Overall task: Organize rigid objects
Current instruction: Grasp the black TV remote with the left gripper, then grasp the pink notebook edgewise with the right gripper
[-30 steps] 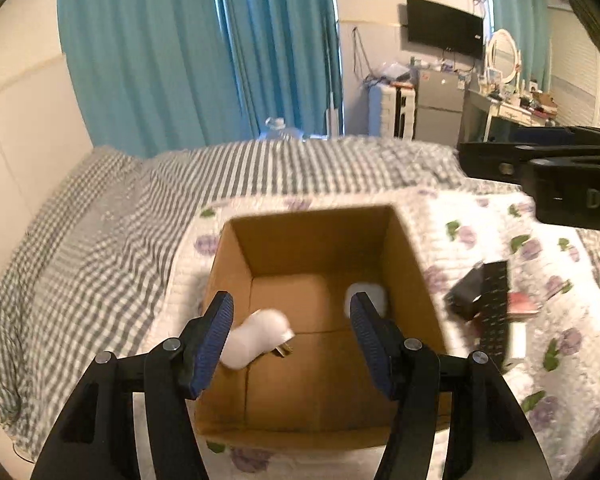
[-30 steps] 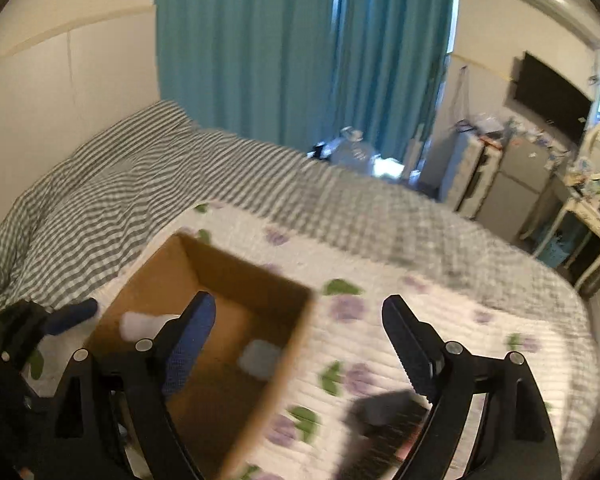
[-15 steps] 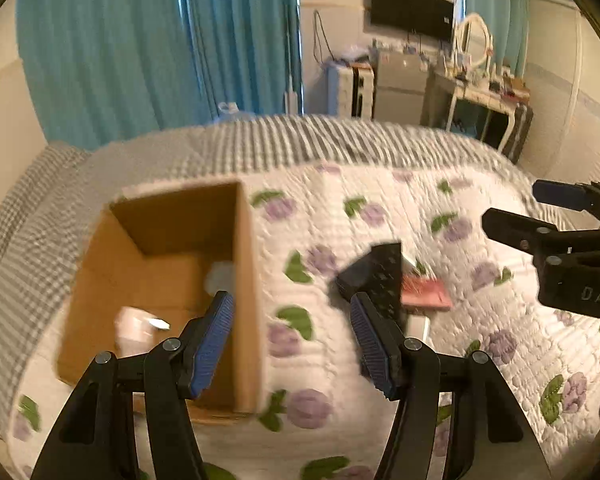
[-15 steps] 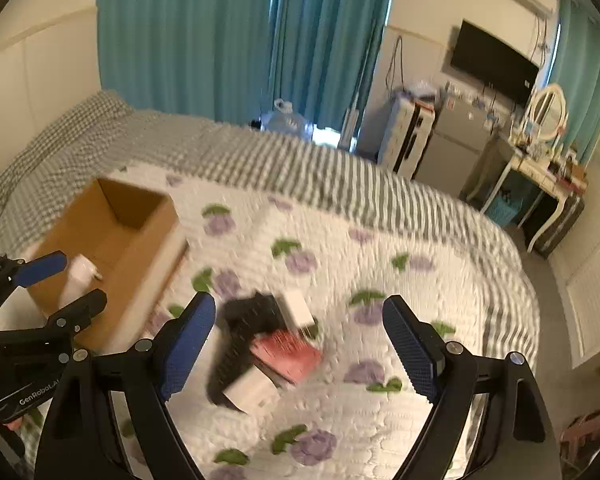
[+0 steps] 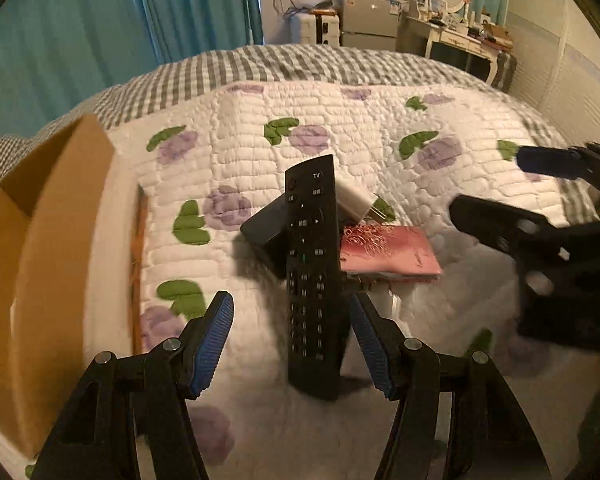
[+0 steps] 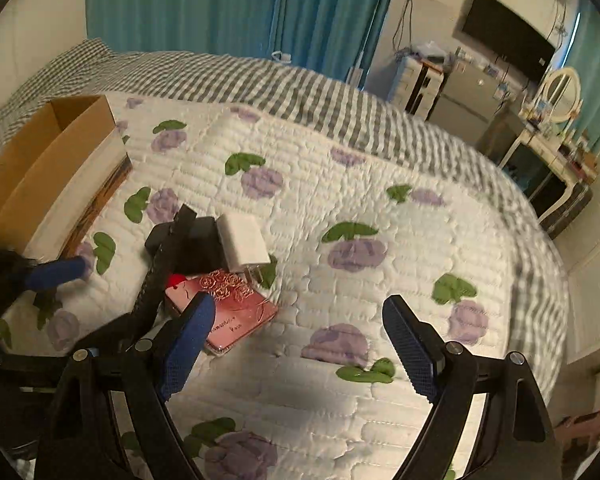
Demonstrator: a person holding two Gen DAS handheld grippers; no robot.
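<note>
Remote control [image 5: 311,276], black, lies lengthwise toward the left camera on the floral quilt [image 5: 360,128], roughly mid-quilt, propped over a pile. Beneath it: a dark block [image 5: 262,232] to its left, a white plug adapter [image 5: 354,200] behind, a pink patterned case [image 5: 388,254] to its right. Near end of the remote sits between the left gripper's fingers in view.

Left gripper [image 5: 292,340]: jaws wide apart, nothing held, straddling the remote's near end without visible contact. Right gripper [image 6: 296,354]: jaws spread wide, empty, hovering over bare quilt just right of the pile. Cardboard box [image 5: 52,240] stands open at the quilt's left edge.

Judged step: left-hand pick of the remote for transfer to the box.

Notes for doing it well:
- Remote is tilted on the stack, not flat; match the finger plane to its tilt before closing.
- Grip across the narrow width, near the lower third; pads on the side edges, not the buttons.
- Close slowly; a nudge could slide it off the block and scatter the adapter.
- Lift straight up before swinging left.
- Keep the right gripper clear, or let it take the pink case separately.
</note>
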